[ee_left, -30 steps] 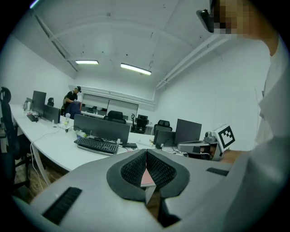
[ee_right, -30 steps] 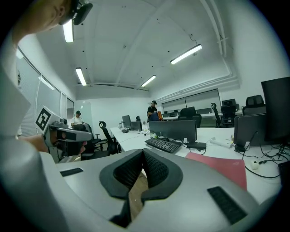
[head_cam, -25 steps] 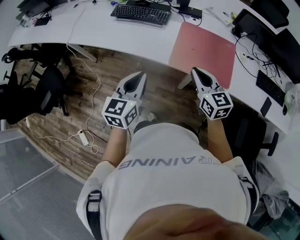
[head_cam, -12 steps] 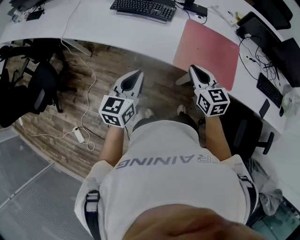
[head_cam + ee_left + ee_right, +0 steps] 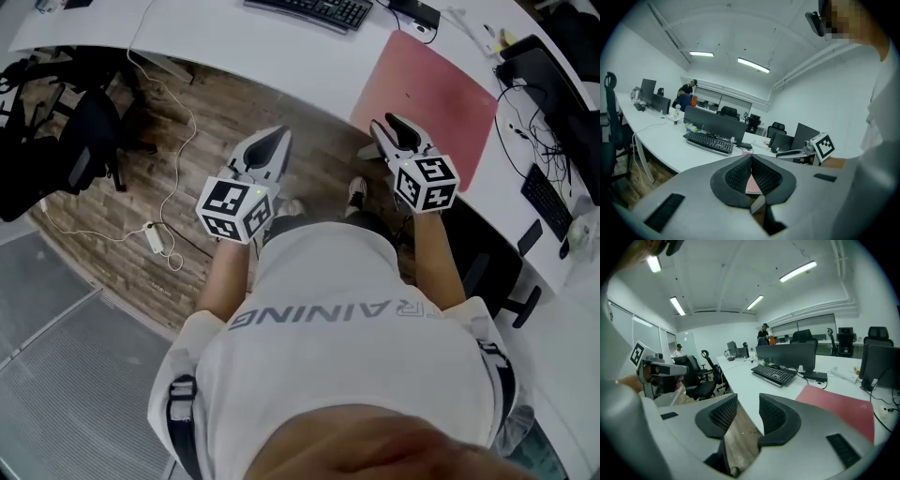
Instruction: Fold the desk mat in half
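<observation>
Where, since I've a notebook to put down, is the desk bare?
Bare white desk lies between the keyboard and the red desk mat. Right of the mat it is crowded: cables, a second keyboard.

One red desk mat [image 5: 433,89] lies on one white surface [image 5: 234,42]. Two keyboards (both black): top keyboard [image 5: 314,9] and right keyboard [image 5: 542,192]. One power strip [image 5: 154,239] on the floor [image 5: 234,131]. Two people far off: central person [image 5: 763,333], left person [image 5: 678,350].
</observation>
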Available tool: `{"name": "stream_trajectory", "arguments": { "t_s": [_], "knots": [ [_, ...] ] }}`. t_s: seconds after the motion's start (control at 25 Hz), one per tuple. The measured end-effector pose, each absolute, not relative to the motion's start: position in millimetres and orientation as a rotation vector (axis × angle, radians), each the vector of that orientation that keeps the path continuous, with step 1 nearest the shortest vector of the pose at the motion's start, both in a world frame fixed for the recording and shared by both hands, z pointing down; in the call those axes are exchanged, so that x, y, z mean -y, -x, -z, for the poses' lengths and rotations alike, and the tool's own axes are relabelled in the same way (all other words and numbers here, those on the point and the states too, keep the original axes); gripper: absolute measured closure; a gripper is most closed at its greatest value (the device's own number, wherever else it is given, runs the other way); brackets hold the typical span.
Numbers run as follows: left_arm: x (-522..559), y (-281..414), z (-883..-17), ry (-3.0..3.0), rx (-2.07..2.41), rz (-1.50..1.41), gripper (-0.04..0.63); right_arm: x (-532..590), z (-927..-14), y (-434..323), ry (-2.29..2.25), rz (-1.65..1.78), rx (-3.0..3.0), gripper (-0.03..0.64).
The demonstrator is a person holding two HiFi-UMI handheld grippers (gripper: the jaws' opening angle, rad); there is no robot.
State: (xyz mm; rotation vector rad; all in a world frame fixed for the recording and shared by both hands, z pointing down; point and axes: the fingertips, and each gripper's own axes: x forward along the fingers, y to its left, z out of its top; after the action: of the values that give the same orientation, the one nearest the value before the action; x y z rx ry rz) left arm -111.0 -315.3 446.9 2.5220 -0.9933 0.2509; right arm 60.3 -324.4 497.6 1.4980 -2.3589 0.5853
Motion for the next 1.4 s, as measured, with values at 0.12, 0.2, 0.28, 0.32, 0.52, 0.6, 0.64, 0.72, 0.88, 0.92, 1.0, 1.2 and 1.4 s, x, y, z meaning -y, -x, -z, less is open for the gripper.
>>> {"name": "stream_trajectory", "arguments": {
  "t_s": [0.12,0.2,0.28,0.32,0.52,0.6,0.64,0.72,0.88,0.92,1.0,1.2,1.4],
  "knots": [
    [322,102,-453,-2.476,1.04,-0.268,0.568,339,-511,-64,-1.398,-0.582,2.362,0.425],
    [326,93,-457,-2.449,1.071,-0.28,0.568,346,-530,-70,-1.328,-0.58,2.337,0.407],
    [328,88,-465,-2.412,1.1,-0.292,0.568,350,-559,-73,-1.244,-0.571,2.285,0.384],
    [328,87,-471,-2.389,1.116,-0.302,0.568,351,-575,-73,-1.198,-0.549,2.251,0.374],
    [323,97,-496,-2.267,1.214,-0.356,0.568,354,-651,-63,-0.98,-0.375,2.095,0.348],
    [322,101,-503,-2.227,1.251,-0.362,0.568,356,-677,-60,-0.922,-0.298,2.045,0.348],
    [321,103,-505,-2.21,1.265,-0.364,0.568,357,-688,-58,-0.896,-0.261,2.022,0.347],
    [317,105,-510,-2.181,1.286,-0.37,0.568,357,-708,-55,-0.854,-0.204,1.973,0.348],
    [314,108,-516,-2.144,1.309,-0.374,0.568,360,-737,-58,-0.816,-0.151,1.882,0.35],
    [314,108,-516,-2.14,1.313,-0.372,0.568,361,-742,-58,-0.808,-0.138,1.866,0.351],
    [314,112,-515,-2.133,1.321,-0.367,0.568,361,-749,-57,-0.798,-0.109,1.838,0.373],
    [312,126,-513,-2.125,1.341,-0.354,0.568,364,-758,-56,-0.818,-0.055,1.77,0.42],
    [312,135,-510,-2.131,1.341,-0.343,0.568,362,-750,-56,-0.828,-0.123,1.778,0.484]
  ]
}}
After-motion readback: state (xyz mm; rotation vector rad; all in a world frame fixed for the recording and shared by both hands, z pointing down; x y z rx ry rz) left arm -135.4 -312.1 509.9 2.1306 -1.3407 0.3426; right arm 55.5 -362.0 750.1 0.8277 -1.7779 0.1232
